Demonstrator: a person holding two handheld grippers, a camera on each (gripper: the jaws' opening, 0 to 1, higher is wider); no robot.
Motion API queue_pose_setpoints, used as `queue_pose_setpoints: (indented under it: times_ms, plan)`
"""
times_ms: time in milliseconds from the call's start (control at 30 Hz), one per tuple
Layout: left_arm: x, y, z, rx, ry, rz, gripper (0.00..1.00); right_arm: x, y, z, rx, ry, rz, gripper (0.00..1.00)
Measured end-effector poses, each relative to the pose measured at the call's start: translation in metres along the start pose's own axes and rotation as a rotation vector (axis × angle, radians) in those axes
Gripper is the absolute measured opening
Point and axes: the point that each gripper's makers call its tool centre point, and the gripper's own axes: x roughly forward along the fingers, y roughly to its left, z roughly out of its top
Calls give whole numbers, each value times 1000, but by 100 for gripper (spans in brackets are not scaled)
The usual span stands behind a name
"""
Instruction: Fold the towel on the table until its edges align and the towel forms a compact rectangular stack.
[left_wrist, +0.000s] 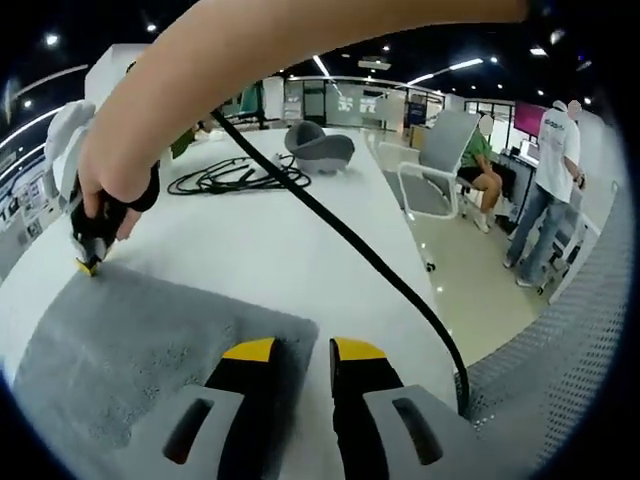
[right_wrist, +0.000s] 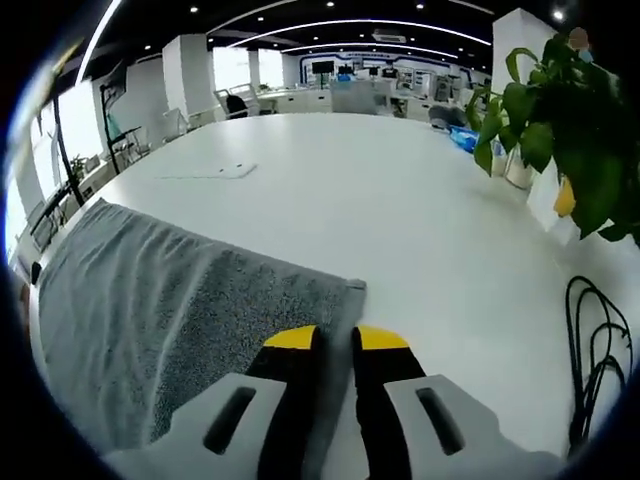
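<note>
The grey towel (left_wrist: 150, 350) lies flat on the white table (left_wrist: 270, 230), spread over its near part. In the left gripper view the left gripper (left_wrist: 302, 350) sits low at the towel's near edge; its yellow-tipped fingers (left_wrist: 252, 350) stand close together with a narrow gap, one over the cloth and the other over bare table, and whether they pinch the edge cannot be told. At the towel's far corner the right gripper (left_wrist: 88, 262) comes in, held in a person's hand (left_wrist: 105, 175), its tip down on the cloth. A black cable (left_wrist: 340, 240) runs from that hand across the table and off the near side. Further back lie a loose coil of black cable (left_wrist: 240, 177) and a grey bowl-shaped object (left_wrist: 320, 148) — what is inside it is not visible.

In the right gripper view the right gripper (right_wrist: 335, 340) is at the towel's (right_wrist: 170, 310) corner, its fingers (right_wrist: 292, 338) nearly closed around the edge — a firm grip cannot be confirmed. A potted plant (right_wrist: 550, 110) stands at the table's (right_wrist: 380, 190) far right, with cable loops (right_wrist: 595, 350) lying nearer, and a flat white sheet (right_wrist: 215, 172) far off.
</note>
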Motion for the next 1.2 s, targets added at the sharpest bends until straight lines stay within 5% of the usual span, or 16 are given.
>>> queue_pose_setpoints:
  times_ms: [567, 767, 1033, 1100, 1200]
  plan:
    - [1, 8, 3, 5, -3, 34, 9, 3, 6, 0, -51, -21, 26, 1]
    - [1, 10, 2, 50, -3, -2, 5, 1, 7, -1, 9, -17, 47, 1]
    - [-3, 11, 2, -15, 5, -17, 2, -8, 11, 6, 18, -37, 52, 1]
    - [-5, 9, 4, -118, -10, -34, 2, -8, 10, 10, 34, -42, 59, 1]
    - [-8, 14, 10, -110, -28, -27, 2, -11, 11, 14, 44, -50, 62, 1]
